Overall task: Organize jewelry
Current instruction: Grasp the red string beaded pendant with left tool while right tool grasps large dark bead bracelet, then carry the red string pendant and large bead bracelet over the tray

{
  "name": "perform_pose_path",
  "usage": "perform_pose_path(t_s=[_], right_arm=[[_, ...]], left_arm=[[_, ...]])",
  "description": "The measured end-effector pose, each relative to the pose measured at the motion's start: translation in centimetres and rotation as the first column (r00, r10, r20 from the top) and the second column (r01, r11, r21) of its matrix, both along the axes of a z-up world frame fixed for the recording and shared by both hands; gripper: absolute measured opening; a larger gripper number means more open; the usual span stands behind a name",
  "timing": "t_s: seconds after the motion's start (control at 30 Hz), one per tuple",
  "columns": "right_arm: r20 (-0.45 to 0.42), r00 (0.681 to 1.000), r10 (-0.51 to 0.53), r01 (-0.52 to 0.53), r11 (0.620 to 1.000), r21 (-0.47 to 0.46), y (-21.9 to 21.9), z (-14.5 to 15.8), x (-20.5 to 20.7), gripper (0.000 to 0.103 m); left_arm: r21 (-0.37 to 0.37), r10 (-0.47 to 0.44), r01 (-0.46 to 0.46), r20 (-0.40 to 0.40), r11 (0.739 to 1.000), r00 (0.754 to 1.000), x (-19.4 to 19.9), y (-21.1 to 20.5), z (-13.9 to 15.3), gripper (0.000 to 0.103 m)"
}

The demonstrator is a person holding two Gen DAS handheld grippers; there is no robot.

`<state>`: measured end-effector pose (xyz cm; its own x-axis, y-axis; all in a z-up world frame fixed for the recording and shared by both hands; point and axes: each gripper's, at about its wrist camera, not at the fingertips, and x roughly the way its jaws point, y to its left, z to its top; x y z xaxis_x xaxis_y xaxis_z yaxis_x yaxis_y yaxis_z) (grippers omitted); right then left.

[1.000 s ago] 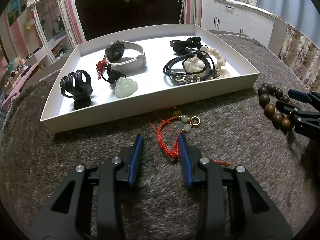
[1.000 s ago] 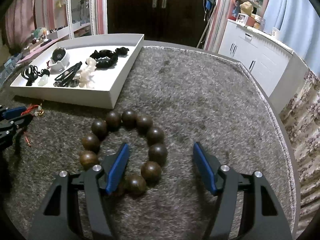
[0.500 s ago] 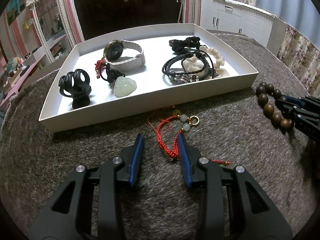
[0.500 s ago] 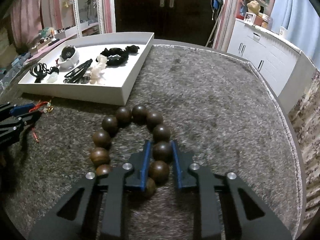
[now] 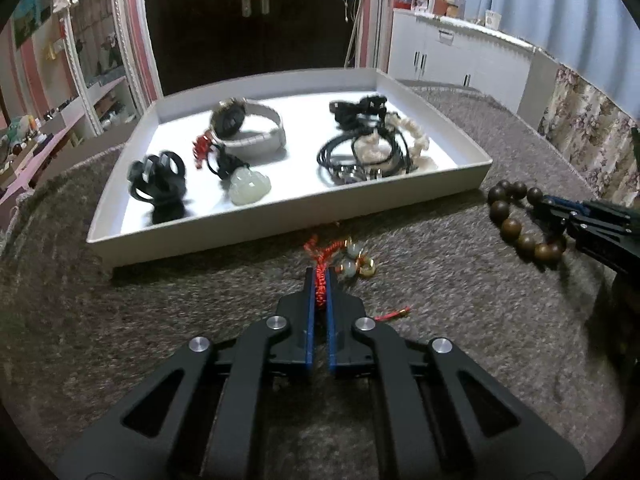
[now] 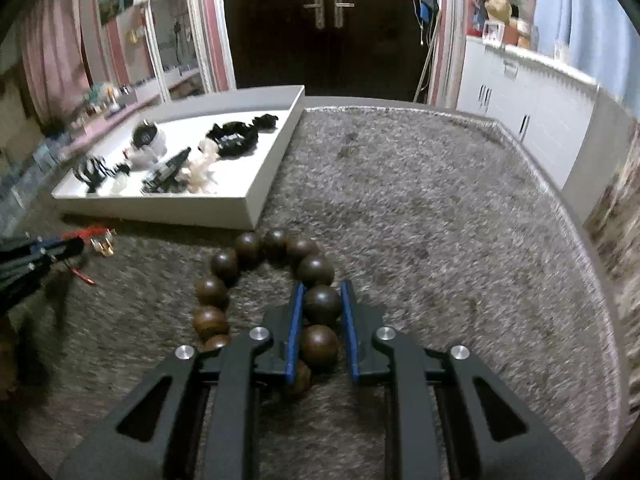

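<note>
**Both pieces gripped on the rug; risks lie in the lift and transfer to the tray**

The left gripper (image 5: pixel 319 280) is found fully closed, its jaws having just shut on the red cord bracelet (image 5: pixel 320 276). Only a bunched section of braid is pinched; the jade and gold beads (image 5: pixel 357 266) and a red tail end (image 5: pixel 394 314) hang free to the right of the fingertips. The right gripper (image 6: pixel 322 296) is found nearly closed, its jaws having just narrowed onto one bead of the wooden bead bracelet (image 6: pixel 276 280), which is pressed between the blue pads (image 6: pixel 297 320). The remaining beads lie in a loop on the grey rug (image 6: pixel 420 240), just in front of the white tray (image 5: pixel 280 222).

Both pieces are judged to be outside the tray and not yet lifted. Inside it are seen a watch (image 5: pixel 246 128), a black hair claw (image 5: pixel 158 178), a pale jade pendant (image 5: pixel 249 188) and a tangle of black cords with a white bracelet (image 5: pixel 372 152).

The following hazards are noted:

- The round, polished bead could be squeezed out of the flat pads once the weight of the loop is taken.
- The trailing cord end could be snagged in the rug pile, and the braid dragged from the pinch.
- The hanging beads could be caught on the tray's near wall if the lift is kept low.
- Entanglement with the black cords is likely if either piece is released on the right side of the tray.
</note>
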<state>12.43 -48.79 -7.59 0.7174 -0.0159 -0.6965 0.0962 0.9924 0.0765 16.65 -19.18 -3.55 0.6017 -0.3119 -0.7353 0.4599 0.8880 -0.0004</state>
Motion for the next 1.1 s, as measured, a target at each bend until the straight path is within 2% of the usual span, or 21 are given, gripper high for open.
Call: perform_pose_path(t_s=[0.07, 0.17, 0.4, 0.53, 0.73, 1.1], right_arm=[[0.025, 1.000, 0.013, -0.014, 0.998, 0.058, -0.2, 0.8, -0.6, 0.019], [0.067, 0.998, 0.021, -0.024, 0.999, 0.045, 0.5, 2.5, -1.3, 0.019], [0.131, 0.989, 0.073, -0.070, 0.997, -0.030, 3.1, 6.8, -1.9, 0.019], [0.158, 0.984, 0.082, -0.063, 0.991, -0.118, 4.8, 8.7, -1.8, 0.019], [0.175, 0.980, 0.097, -0.061, 0.978, -0.201, 6.5, 10.4, -0.7, 0.019], [0.224, 0.964, 0.145, -0.098, 0.973, -0.208, 9.0, 13.7, 2.8, 0.019]], left_arm=[[-0.011, -0.005, 0.005, 0.017, 1.000, 1.000, -0.4, 0.5, 1.0, 0.002], [-0.020, -0.007, 0.008, 0.048, 1.000, 0.999, -0.9, 1.5, 2.8, 0.002], [-0.008, 0.000, 0.001, 0.140, 1.000, 0.990, -1.0, 3.1, 7.0, 0.002], [-0.015, 0.024, -0.021, 0.178, 1.000, 0.984, -0.3, 4.2, 9.0, 0.002], [-0.024, 0.048, -0.044, 0.212, 0.999, 0.976, 0.8, 5.1, 10.8, 0.002], [-0.037, 0.077, -0.070, 0.256, 0.997, 0.964, 3.9, 6.0, 13.5, 0.002]])
